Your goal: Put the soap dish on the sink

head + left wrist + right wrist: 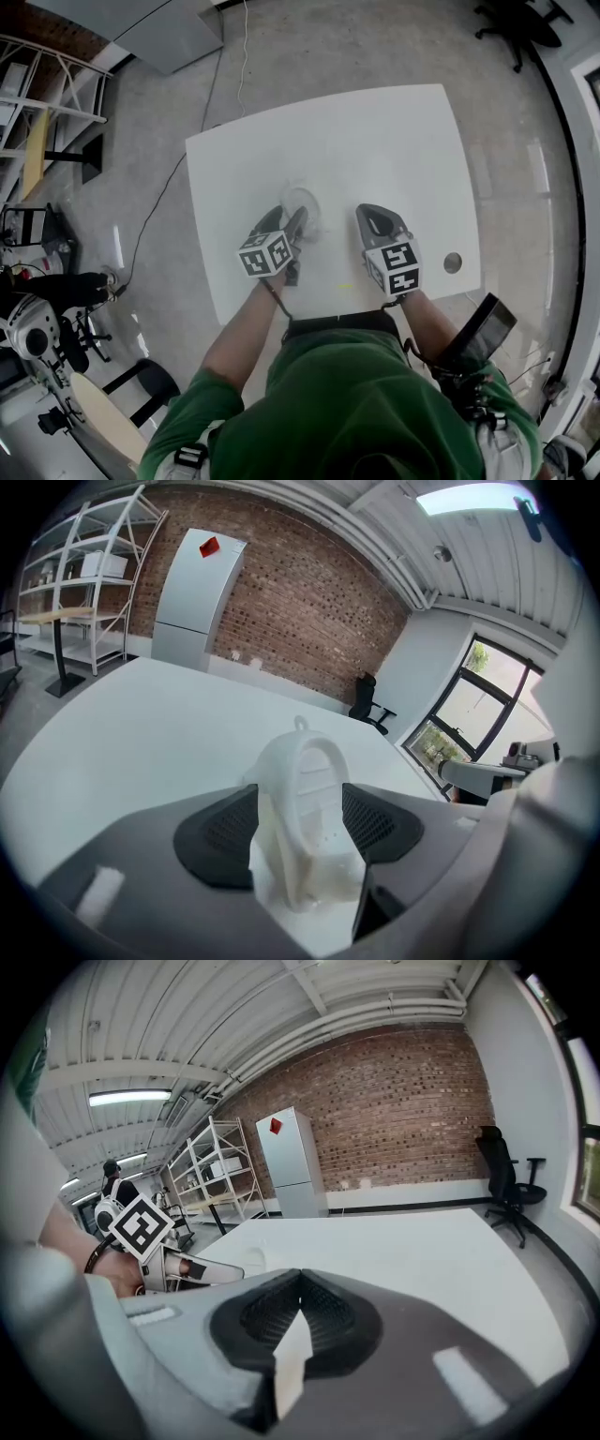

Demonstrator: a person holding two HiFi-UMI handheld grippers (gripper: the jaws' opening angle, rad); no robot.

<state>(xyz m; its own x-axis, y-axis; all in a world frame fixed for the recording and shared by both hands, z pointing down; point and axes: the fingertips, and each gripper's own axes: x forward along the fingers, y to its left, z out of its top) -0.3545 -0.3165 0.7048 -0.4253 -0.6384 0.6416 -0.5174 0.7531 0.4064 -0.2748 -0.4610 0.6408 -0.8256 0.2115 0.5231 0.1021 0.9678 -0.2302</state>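
The white soap dish stands on the white table, tilted up on its edge between the jaws of my left gripper. In the left gripper view the soap dish fills the gap between the two black pads, with the jaws spread wide around it. My left gripper is open. My right gripper rests over the table a little to the right, and in its own view the right gripper is shut with nothing in it. No sink shows in any view.
A round grommet hole sits near the table's right front corner. A metal shelf and a white fridge stand by the brick wall. An office chair is beyond the table's far end.
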